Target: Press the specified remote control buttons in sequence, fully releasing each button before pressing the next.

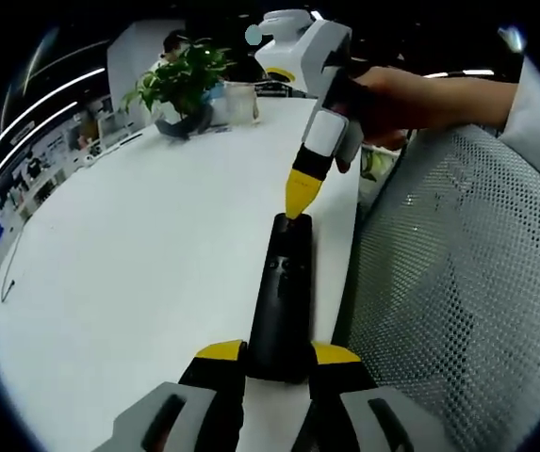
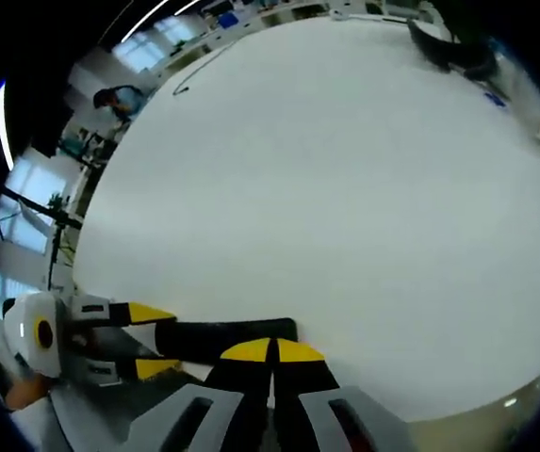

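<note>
A black remote control [image 1: 284, 292] lies lengthwise on the white table [image 1: 138, 264], close to its right edge. My left gripper [image 1: 279, 363] has its yellow-tipped jaws on either side of the remote's near end, gripping it. My right gripper [image 1: 298, 193] comes down from the upper right, held by a hand [image 1: 411, 99]. Its yellow tips are shut together and touch the remote's far end. In the right gripper view the right gripper [image 2: 272, 350] is shut just over the remote [image 2: 222, 337]. The left gripper [image 2: 156, 339] holds the remote's other end at the left.
A potted plant [image 1: 185, 85] and a clear cup [image 1: 241, 102] stand at the far end of the table. A grey mesh chair [image 1: 458, 282] sits right beside the table's edge. A thin cable [image 2: 204, 71] and a dark object [image 2: 449, 47] lie across the table.
</note>
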The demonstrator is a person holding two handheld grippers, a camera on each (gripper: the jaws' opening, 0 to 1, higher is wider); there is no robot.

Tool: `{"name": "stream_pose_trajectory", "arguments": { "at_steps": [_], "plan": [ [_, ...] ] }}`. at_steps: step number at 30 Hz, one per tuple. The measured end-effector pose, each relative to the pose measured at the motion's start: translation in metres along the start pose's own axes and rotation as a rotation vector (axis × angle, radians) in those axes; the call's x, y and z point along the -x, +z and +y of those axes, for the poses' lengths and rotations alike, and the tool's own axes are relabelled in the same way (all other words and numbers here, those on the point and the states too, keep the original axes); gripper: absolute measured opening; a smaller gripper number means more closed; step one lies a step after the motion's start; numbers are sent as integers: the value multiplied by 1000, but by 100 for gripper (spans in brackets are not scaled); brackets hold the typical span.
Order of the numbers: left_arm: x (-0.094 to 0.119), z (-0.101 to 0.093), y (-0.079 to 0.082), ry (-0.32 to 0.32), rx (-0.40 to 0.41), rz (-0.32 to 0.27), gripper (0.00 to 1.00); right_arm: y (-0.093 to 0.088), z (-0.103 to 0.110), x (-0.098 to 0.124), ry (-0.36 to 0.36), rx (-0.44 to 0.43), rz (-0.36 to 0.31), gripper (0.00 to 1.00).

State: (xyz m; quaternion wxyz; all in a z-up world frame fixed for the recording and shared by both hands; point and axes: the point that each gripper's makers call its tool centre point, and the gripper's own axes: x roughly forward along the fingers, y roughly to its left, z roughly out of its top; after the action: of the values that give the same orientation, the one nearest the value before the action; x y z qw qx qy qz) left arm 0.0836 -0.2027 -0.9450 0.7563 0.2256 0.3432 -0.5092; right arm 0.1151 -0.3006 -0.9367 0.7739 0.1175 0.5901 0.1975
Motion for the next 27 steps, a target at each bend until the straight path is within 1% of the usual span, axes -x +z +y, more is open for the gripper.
{"name": "stream_pose_trajectory", "arguments": {
  "at_steps": [6,11,19,23,25,27],
  "plan": [
    [0,0,0,1,0,3,25,0,0,0,5,-18,-2,0],
    [0,0,0,1,-1,1,25,0,1,0,-4,1,-1,0],
    [0,0,-1,1,-2,1,25,-3,4,0,21,-17,18,0],
    [0,-1,-1,2,-2,1,25,-3,5,0,23,-6,18,0],
    [0,-1,-1,2,-1,1,25,-3,11,0,45,5,18,0],
    [0,-1,-1,2,-2,0,25,-4,12,-1,38,19,25,0]
  ]
}}
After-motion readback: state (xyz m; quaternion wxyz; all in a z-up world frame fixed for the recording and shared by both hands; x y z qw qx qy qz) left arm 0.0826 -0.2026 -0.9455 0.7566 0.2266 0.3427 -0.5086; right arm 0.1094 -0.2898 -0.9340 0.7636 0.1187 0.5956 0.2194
